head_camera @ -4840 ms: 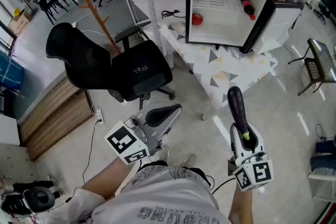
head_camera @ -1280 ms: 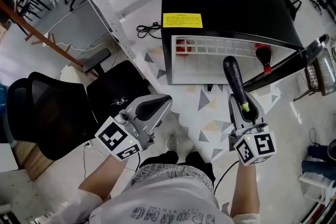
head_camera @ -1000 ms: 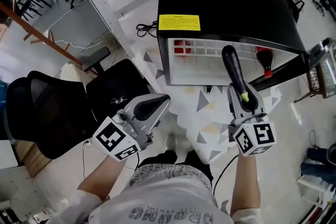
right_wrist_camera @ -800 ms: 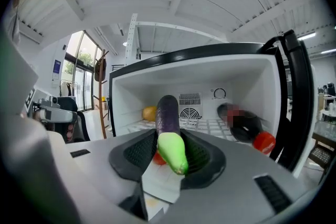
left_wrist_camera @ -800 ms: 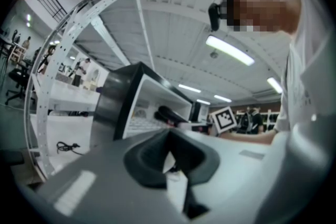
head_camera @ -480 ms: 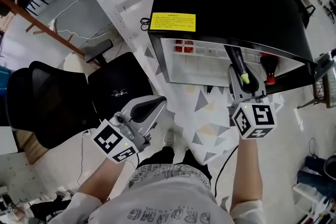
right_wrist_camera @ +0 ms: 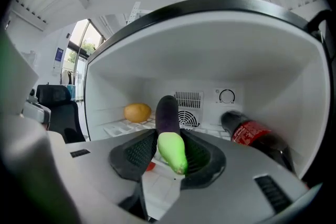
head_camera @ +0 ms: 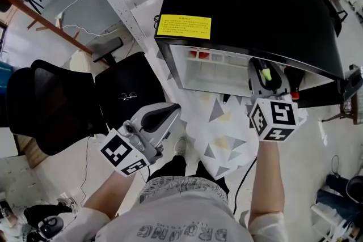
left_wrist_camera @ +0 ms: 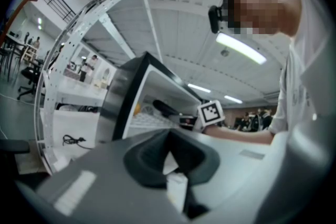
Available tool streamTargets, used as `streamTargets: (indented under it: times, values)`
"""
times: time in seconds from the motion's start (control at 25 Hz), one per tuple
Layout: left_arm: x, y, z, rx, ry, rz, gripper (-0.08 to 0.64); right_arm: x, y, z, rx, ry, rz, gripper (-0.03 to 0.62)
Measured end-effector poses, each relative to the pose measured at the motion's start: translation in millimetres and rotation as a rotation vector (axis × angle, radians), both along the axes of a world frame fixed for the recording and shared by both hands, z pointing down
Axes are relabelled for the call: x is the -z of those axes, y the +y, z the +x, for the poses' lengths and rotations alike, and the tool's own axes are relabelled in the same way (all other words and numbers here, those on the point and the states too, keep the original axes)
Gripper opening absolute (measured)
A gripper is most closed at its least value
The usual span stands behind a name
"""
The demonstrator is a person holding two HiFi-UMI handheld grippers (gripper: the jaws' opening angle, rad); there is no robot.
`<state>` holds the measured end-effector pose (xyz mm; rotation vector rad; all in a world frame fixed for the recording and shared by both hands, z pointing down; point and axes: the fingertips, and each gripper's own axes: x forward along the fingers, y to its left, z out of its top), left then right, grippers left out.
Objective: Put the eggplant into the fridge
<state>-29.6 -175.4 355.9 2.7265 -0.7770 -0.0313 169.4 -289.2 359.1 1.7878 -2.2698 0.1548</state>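
Observation:
The eggplant (right_wrist_camera: 168,110) is dark purple with a green stem end, and my right gripper (right_wrist_camera: 169,148) is shut on it. It points into the open black mini fridge (head_camera: 249,3), past the front edge and above the white wire shelf (right_wrist_camera: 118,127). In the head view only the eggplant's green end (head_camera: 264,73) shows under the fridge top, ahead of my right gripper (head_camera: 265,81). My left gripper (head_camera: 160,117) hangs low at the left, shut with nothing in it. From the left gripper view the eggplant (left_wrist_camera: 165,108) reaches into the fridge.
Inside the fridge an orange (right_wrist_camera: 137,112) lies at the back left and a cola bottle (right_wrist_camera: 253,137) lies along the right wall. A red fruit (head_camera: 199,54) sits lower down. The fridge stands on a patterned tablecloth (head_camera: 222,134). A black office chair (head_camera: 54,100) stands left.
My right gripper has carried the eggplant forward, from in front of the fridge opening to inside it. The head view has come closer over the fridge. The left gripper has hardly moved.

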Motion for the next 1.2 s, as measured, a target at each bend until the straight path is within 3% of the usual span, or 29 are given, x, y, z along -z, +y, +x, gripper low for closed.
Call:
streamTargets:
  times: [0.64,1.2]
  values:
    - [-6,-16,3,-0.016,0.001,-0.012,0.005,-9,-29,2,-0.028,0.097,-0.097,0.135]
    - [-5,-19,9,-0.029,-0.012,-0.008,0.005,-18,-39,1,-0.019,0.125,-0.148,0.138]
